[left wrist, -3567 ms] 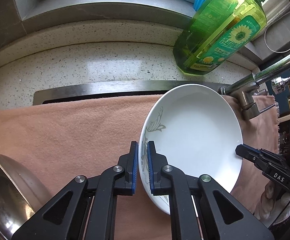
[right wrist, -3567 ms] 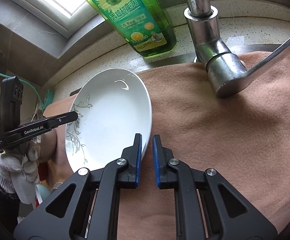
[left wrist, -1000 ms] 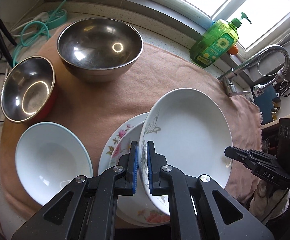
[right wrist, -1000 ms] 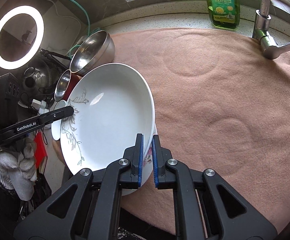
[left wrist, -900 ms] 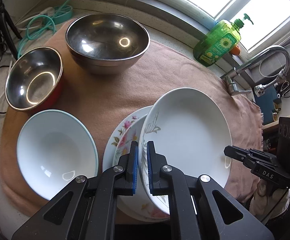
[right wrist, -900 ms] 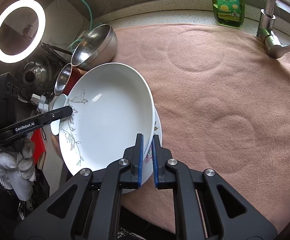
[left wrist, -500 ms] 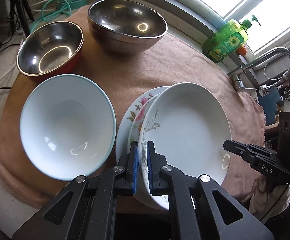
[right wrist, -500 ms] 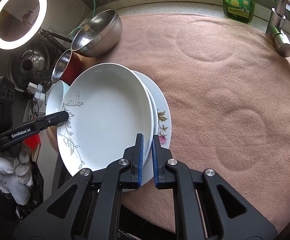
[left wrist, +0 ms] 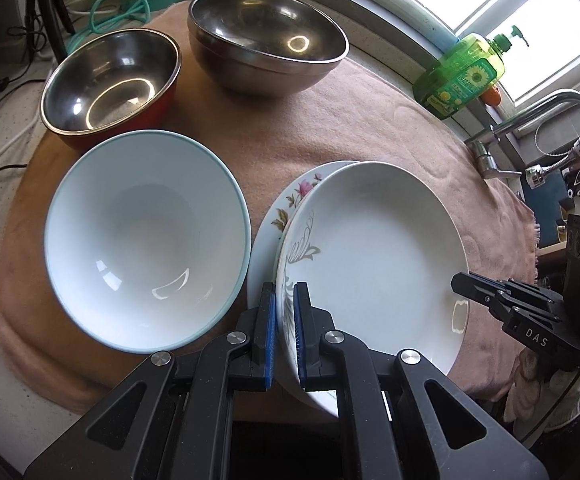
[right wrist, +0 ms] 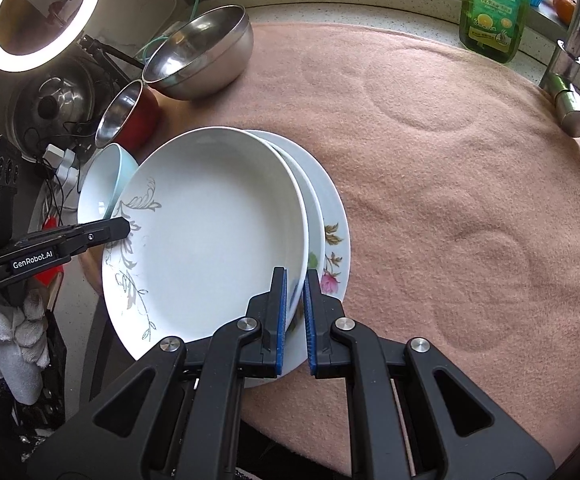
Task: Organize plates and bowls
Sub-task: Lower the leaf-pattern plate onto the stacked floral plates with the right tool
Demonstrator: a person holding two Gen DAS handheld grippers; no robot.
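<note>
A white deep plate with a grey leaf pattern is held by both grippers at opposite rims. My left gripper is shut on the patterned edge, and its tip also shows in the right wrist view. My right gripper is shut on the plain edge, seen too from the left wrist. The held plate lies closely over a flowered plate on the pink cloth. Whether the two plates touch I cannot tell.
A white bowl with a pale blue rim sits left of the plates. Behind it stand a red-sided steel bowl and a larger steel bowl. A green soap bottle and a faucet stand at the back right.
Both grippers carried the white plate from beside the faucet to the front left. Over the last second it sank over the flowered plate; both grips are unchanged.
</note>
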